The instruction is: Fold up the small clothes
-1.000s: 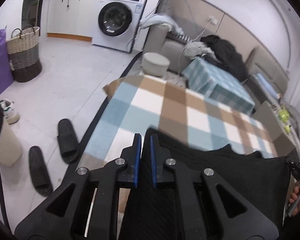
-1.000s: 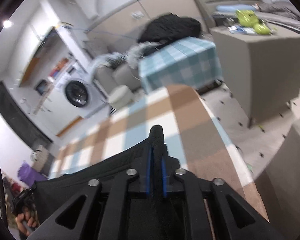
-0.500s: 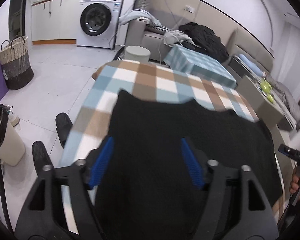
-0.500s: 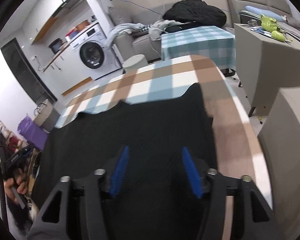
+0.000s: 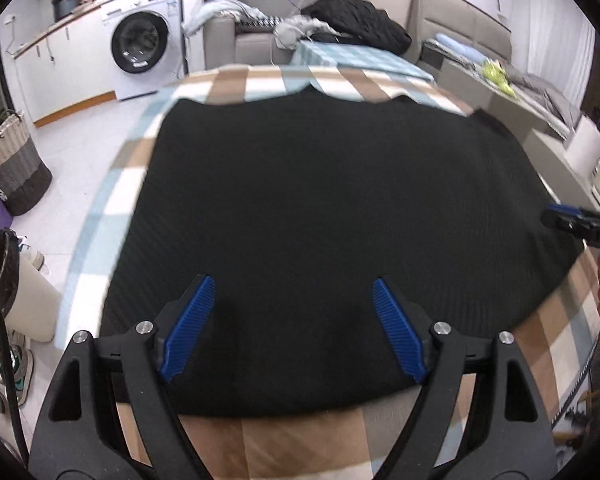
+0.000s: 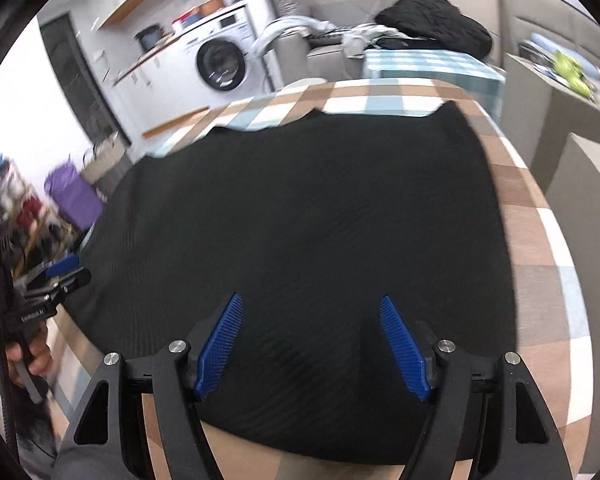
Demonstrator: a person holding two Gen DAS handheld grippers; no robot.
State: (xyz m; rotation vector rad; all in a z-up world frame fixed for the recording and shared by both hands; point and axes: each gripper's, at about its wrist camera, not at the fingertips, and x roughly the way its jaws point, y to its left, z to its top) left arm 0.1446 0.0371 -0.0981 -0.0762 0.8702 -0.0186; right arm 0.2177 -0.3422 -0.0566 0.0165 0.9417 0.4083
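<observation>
A black ribbed garment point(image 5: 332, 200) lies spread flat on the checked tablecloth point(image 5: 228, 80); it also shows in the right wrist view point(image 6: 308, 216). My left gripper point(image 5: 292, 292) is open and empty, above the garment's near hem. My right gripper point(image 6: 312, 312) is open and empty, also above the near hem. The right gripper shows at the right edge of the left wrist view point(image 5: 580, 224). The left gripper shows at the left edge of the right wrist view point(image 6: 56, 276).
A washing machine point(image 5: 144, 44) stands at the back. A woven basket point(image 5: 12, 168) and a bin point(image 5: 4, 280) stand on the floor to the left. A sofa with clothes point(image 5: 352, 28) and a checked side table point(image 5: 360, 60) lie beyond the table.
Both grippers were shut on the garment's corners, then opened and let go. They have pulled back toward the near hem, and the garment now lies flat.
</observation>
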